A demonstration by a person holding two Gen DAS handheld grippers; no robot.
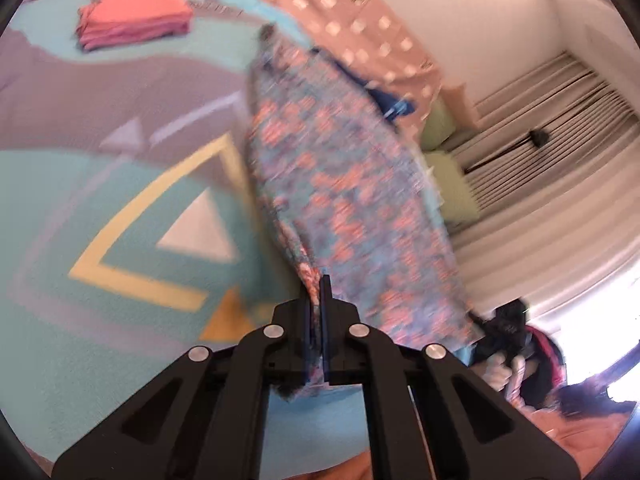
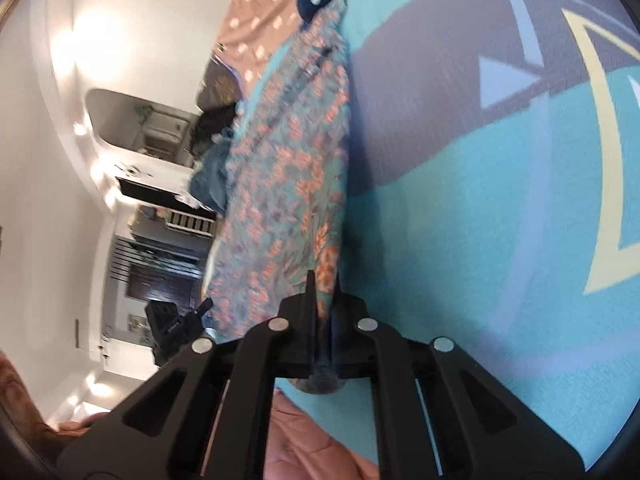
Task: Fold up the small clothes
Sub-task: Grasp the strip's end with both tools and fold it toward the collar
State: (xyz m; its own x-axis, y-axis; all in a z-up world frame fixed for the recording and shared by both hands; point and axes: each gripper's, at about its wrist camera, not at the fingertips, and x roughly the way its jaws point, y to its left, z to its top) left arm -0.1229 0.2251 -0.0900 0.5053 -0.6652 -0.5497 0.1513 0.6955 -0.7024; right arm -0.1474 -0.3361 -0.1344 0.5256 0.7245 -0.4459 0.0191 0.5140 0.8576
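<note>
Floral-patterned garment [image 1: 340,184], in teal with coral blossoms, is stretched lengthwise between two grippers above a bed. One end is pinched by the clenched left gripper [image 1: 319,300], the other by the right gripper [image 2: 324,296], also clamped tight on the fabric. Beneath it a turquoise bedspread [image 1: 80,340] with yellow, white and purple triangle shapes is spread. A stack of folded pink and coral clothes [image 1: 134,20] is seen farther back on the bedspread, well apart from the garment. A polka-dot peach cloth [image 1: 352,24] lies beyond.
</note>
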